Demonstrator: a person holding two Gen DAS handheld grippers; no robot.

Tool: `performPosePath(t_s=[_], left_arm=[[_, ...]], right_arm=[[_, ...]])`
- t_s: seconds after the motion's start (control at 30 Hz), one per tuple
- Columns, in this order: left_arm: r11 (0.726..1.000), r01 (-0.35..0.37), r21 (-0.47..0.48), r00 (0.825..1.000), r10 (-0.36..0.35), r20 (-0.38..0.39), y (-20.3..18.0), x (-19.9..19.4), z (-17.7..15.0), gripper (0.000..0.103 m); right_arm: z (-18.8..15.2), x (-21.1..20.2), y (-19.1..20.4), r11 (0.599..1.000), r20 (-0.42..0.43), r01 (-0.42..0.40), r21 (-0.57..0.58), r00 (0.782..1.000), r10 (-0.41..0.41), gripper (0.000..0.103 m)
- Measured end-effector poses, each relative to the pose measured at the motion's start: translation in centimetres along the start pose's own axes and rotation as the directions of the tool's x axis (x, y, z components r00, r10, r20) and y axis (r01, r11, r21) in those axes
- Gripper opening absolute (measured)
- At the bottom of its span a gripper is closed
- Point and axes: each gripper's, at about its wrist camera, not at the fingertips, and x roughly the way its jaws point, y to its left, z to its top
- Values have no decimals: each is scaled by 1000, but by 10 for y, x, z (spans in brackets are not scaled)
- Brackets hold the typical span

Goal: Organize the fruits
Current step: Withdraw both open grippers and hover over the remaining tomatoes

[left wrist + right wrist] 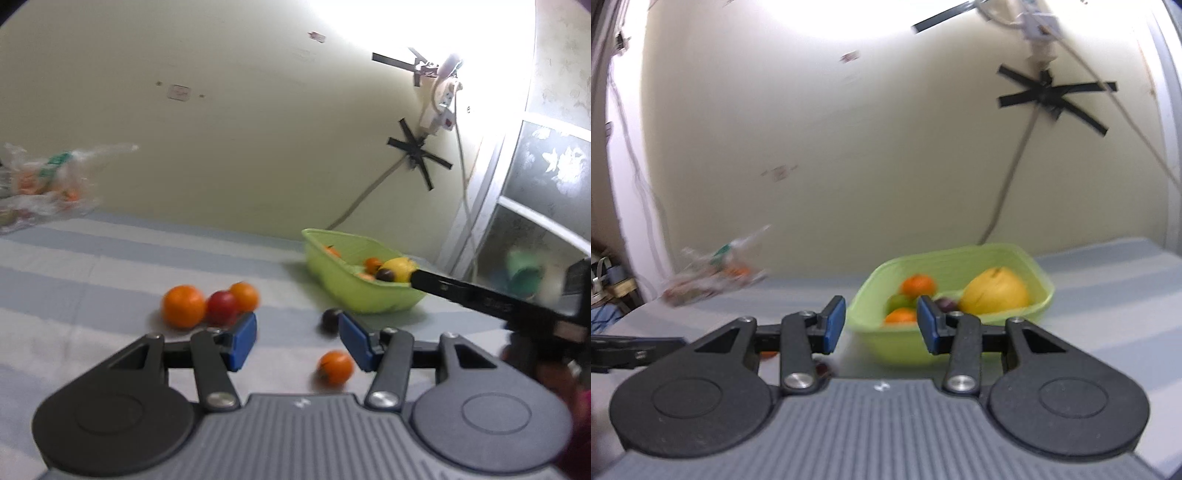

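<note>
Left wrist view showed my left gripper (297, 339) spread wide and empty above a small orange (335, 367), a dark plum (330, 320) just beyond. My right gripper (881, 325), likewise parted, faced the green basket (1039, 301). I judged the round fruit might roll away from a glancing pad.

No lettering, label or number is sharp enough to read.

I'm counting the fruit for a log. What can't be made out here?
- Plastic bag: contents blurred in both views.
- Green tub: fruit partly hidden by right hand-held gripper fingers and the near wall.
- Right hand-held gripper, left wrist view: tip hidden behind the tub's fruit.
</note>
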Motion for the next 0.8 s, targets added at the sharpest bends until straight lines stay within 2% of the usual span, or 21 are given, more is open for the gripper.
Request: performPosePath(t_s=[0.23, 0.33, 0.5, 0.8], left_arm=[[1000, -5, -26, 1000, 5, 3, 14, -1, -15, 51], [1000, 4, -4, 1000, -4, 26, 11, -5, -17, 55], [1000, 20, 23, 999, -20, 37, 6, -6, -19, 55], [1000, 19, 4, 999, -19, 41, 10, -7, -20, 55]], right_arm=[[-22, 1, 22, 997, -101, -38, 70, 994, 45, 46], [-31, 5, 27, 997, -146, -24, 72, 989, 34, 46], [-32, 9, 23, 994, -156, -20, 103, 987, 36, 46], [-32, 7, 22, 994, -155, -22, 109, 987, 39, 46]])
